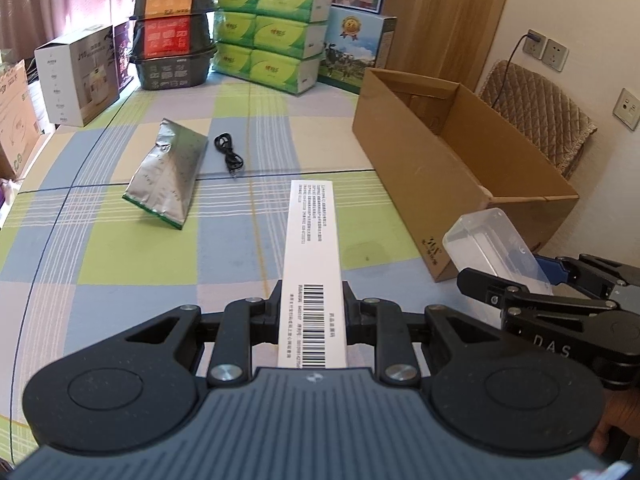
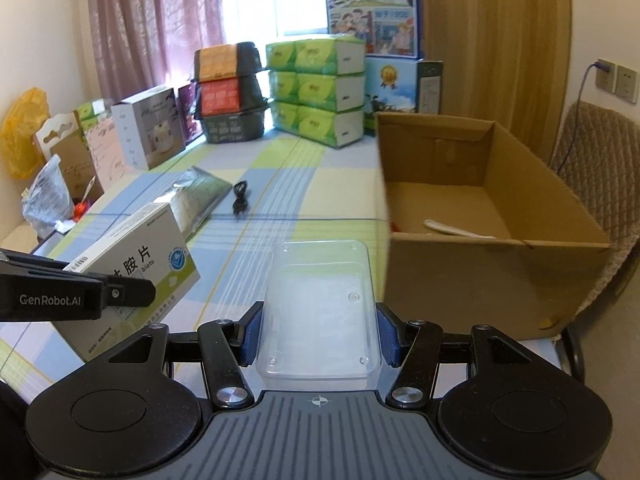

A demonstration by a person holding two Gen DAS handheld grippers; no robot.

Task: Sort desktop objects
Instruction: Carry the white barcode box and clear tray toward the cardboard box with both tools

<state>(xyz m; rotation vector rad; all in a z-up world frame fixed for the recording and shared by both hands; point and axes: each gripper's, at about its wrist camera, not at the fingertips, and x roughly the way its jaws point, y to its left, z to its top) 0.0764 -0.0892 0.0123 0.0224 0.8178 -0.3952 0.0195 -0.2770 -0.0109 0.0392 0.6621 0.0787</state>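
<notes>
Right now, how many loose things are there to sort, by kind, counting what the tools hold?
Medicine box: 1
Clear tub: 1
Foil pouch: 1
Black cable: 1
Total: 4

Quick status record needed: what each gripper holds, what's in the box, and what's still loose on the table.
left gripper: shut on medicine box
right gripper: shut on clear plastic container
cardboard box: open, a white object inside
loose on tablecloth: silver foil pouch, black cable
</notes>
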